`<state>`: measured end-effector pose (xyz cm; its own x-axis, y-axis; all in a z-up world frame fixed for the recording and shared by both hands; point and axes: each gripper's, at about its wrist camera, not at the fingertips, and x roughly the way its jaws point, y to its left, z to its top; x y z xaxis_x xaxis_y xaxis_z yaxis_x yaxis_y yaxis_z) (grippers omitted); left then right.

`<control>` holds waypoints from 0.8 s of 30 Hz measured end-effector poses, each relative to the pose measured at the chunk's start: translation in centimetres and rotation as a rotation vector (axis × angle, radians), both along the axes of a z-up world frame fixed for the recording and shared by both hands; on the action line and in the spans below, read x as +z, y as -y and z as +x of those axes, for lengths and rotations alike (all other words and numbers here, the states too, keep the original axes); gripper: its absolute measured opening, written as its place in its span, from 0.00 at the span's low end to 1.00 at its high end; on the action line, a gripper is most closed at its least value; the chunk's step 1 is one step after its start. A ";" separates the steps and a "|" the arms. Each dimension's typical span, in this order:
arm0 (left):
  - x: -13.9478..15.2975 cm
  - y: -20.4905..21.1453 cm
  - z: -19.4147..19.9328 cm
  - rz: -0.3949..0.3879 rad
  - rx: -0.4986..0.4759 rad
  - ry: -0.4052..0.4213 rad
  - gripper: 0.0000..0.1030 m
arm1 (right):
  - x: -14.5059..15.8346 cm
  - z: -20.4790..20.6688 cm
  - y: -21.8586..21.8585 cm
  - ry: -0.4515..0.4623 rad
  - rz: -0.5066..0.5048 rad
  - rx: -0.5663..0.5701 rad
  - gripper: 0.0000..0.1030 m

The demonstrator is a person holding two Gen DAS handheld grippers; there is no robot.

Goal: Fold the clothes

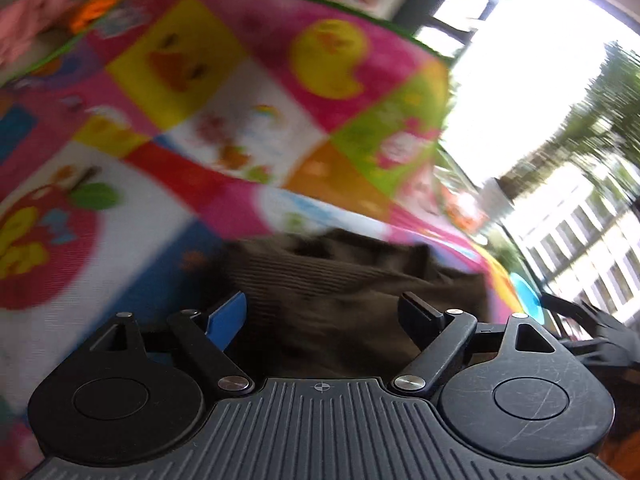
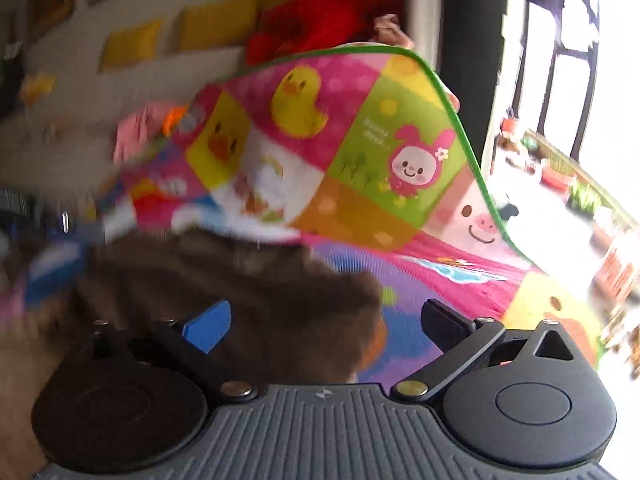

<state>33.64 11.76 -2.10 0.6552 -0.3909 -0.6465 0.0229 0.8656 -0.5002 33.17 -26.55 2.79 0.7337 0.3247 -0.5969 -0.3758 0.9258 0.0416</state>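
Clearly one brown garment (image 1: 340,280) lies on one mat (image 1: 224,92); two claws, left claw (image 1: 324,316) and right claw (image 2: 326,328), hover above it, jaws apart, gripping nothing.

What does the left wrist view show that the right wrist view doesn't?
Only the left wrist view shows the apple picture on the play mat and pale railings outside.

Only the right wrist view shows the pink bunny and pig face panels, plus yellow cushions along the wall.

Both show the brown garment lying on the colourful mat just beyond the fingers, the yellow duck, and an open hand-held gripper: left, right.
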 end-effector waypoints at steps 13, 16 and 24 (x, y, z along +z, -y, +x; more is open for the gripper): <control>-3.0 0.6 3.2 0.003 -0.002 -0.049 0.47 | -6.8 12.5 -7.6 -0.124 -0.094 0.038 0.51; -3.0 1.0 2.9 0.023 -0.002 -0.035 0.34 | -6.1 11.6 -7.6 -0.105 -0.071 0.039 0.13; 1.5 1.3 -2.5 -0.024 -0.068 0.118 0.18 | 0.3 2.6 -4.7 0.055 0.005 0.067 0.09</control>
<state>31.17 10.41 -0.57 0.6974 -0.4515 -0.5565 0.1409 0.8478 -0.5112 35.82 -21.81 3.12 0.7418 0.3766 -0.5548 -0.4386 0.8984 0.0234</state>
